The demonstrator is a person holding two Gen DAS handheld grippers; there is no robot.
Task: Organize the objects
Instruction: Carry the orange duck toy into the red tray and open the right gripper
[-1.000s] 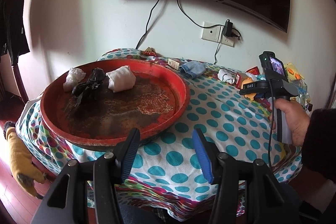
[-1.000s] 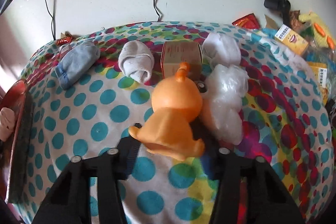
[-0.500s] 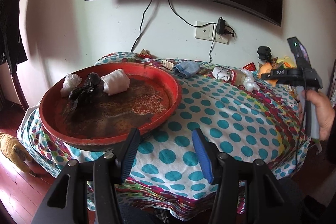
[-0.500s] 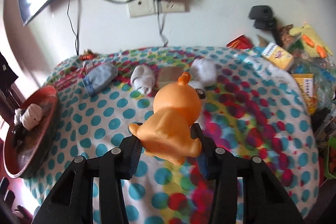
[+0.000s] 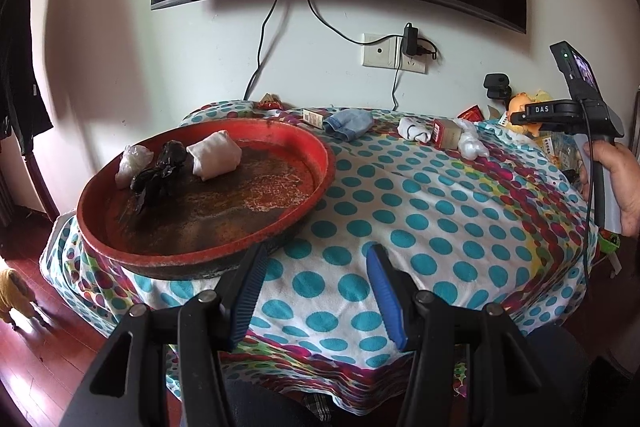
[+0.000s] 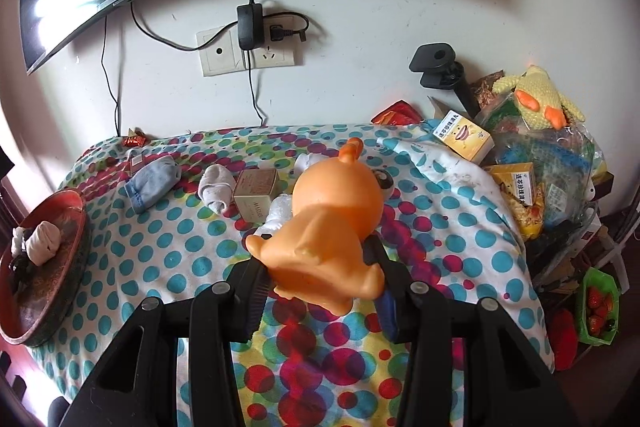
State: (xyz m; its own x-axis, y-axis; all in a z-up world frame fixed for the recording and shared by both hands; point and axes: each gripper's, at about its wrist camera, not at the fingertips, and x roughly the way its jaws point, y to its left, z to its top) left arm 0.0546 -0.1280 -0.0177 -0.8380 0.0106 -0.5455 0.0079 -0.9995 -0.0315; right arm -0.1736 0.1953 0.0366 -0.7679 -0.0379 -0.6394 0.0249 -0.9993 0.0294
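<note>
Right hand-held gripper point(image 6: 320, 281) clamps an orange rubber duck toy point(image 6: 326, 223) by its lower body, both pads pressed against it, duck lifted clear of the table point(image 6: 168, 239) with its head pointing away from the camera. Table is covered in a white cloth with teal and red polka dots. Left hand-held gripper point(image 5: 316, 285) hangs over the near table edge, jaws partly apart with nothing between them, blue pads showing. Round red shallow basin point(image 5: 208, 187) with a stained brown bottom sits on the table's left part, just ahead of the left pads; inside at its far side lie a white folded cloth bundle point(image 5: 214, 161), a crumpled black plastic bag point(image 5: 162, 169) and a small clear plastic bag point(image 5: 132, 163). Along the far side of the table: light blue sock point(image 6: 154, 183), white rolled sock point(image 6: 216, 187), small tan cardboard box point(image 6: 256, 197), white plastic wad partly hidden behind the duck. From the left view, a person's hand point(image 5: 616, 183) holds the right gripper's handle at far right, above the table's right edge. Yellow knitted toy point(image 6: 538, 97) and snack boxes pile up at the right
</note>
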